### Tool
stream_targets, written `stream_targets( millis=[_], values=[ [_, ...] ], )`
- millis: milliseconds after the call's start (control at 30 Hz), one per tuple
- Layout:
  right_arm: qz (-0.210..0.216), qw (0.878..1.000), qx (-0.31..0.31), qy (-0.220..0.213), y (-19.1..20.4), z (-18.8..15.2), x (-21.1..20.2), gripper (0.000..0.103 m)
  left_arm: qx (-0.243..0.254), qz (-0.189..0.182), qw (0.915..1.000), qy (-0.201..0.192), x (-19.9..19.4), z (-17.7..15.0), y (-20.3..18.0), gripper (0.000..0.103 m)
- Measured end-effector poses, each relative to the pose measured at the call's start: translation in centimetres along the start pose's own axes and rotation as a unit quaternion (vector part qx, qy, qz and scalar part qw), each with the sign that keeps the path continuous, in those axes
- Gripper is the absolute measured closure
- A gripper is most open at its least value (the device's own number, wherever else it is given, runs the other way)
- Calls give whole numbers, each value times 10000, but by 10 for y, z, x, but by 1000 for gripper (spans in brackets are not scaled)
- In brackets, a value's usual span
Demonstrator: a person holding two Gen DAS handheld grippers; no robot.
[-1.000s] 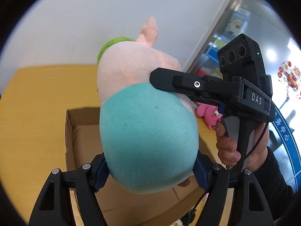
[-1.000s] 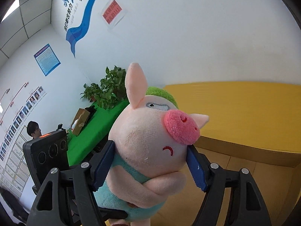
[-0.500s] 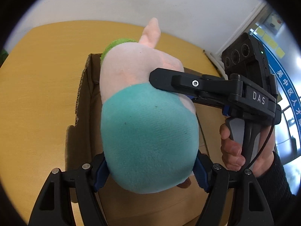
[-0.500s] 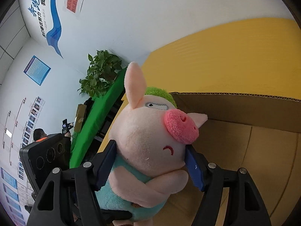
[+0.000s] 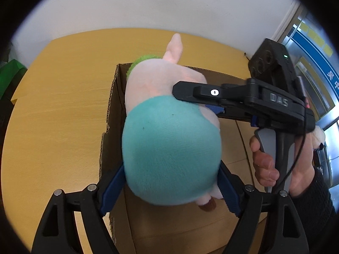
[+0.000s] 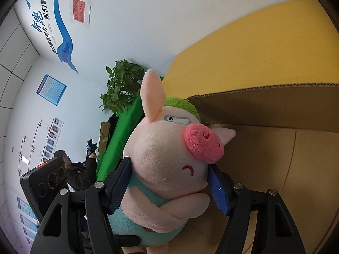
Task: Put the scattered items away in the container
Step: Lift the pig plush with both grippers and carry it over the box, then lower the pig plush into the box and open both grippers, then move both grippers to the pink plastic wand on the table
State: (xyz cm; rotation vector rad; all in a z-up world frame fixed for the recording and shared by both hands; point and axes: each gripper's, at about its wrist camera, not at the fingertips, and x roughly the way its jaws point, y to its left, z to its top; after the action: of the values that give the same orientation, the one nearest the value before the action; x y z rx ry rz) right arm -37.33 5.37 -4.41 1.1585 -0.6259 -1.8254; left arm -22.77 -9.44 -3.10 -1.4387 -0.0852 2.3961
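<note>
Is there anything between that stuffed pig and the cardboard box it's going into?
Nothing visible. The stuffed pig hangs over the open cardboard box, between both grippers' jaws, with bare box floor beneath.

You're in an office or some kind of staff/service room, not a home. Check the right wrist view: white walls with a big blue swoosh decal (image 6: 63, 40) and Chinese slogan lettering, a red paper notice (image 6: 79, 11) taped up, a framed blue info poster (image 6: 50, 89), and what looks like a staff org chart with little portrait photos (image 6: 52, 135). There's a potted plant (image 6: 121, 84) in the corner, a long surface under a green cloth (image 6: 118, 139), and a person in dark clothes (image 6: 78, 169) seated beside it. From the left wrist view you get a light wood table (image 5: 63, 110) against the wall and a glass door with blue signage (image 5: 317, 63) off to the right
</note>
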Motion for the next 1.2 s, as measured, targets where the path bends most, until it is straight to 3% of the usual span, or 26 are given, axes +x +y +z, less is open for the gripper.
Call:
stream_targets(
  millis=[67,100,200,333,467,567,633,700,833,967,1067,1200],
  values=[
    [-187,9998,15,55,-5,0,5,32,143,-88,9998,-103,-8,-4,-4,22],
    [-268,9996,60,91,-10,0,7,35,211,-139,9996,-138,-27,-21,-16,22],
    [-278,9995,150,76,-20,-1,11,36,423,-102,9989,-165,-36,-31,-22,22],
    [-343,9993,25,158,-15,-3,21,36,356,-70,9993,-79,-24,-22,-10,22],
    [-346,9992,13,177,-18,-7,25,34,341,14,9994,-60,-6,12,-22,22],
    [-379,9992,34,86,-19,-8,21,22,377,23,9992,-101,-13,8,-19,22],
    [-348,9993,146,43,-20,-7,18,7,327,50,9994,-115,-18,4,-14,22],
    [-296,9993,228,-35,-17,-3,9,5,307,59,9994,-158,-22,1,-15,22],
    [-424,9988,119,-193,7,1,-33,4,413,195,9984,-320,-41,-13,-22,22],
    [-639,9954,-574,-434,59,-30,-109,0,468,90,9976,-496,-65,-44,-33,22],
    [-1198,9856,-1054,-564,93,-70,-153,0,484,-9,9979,-431,-65,-70,-44,22],
    [-2225,9645,-1249,-679,106,-132,-190,0,436,-213,9986,-198,-54,-101,-47,22]
  ],
)
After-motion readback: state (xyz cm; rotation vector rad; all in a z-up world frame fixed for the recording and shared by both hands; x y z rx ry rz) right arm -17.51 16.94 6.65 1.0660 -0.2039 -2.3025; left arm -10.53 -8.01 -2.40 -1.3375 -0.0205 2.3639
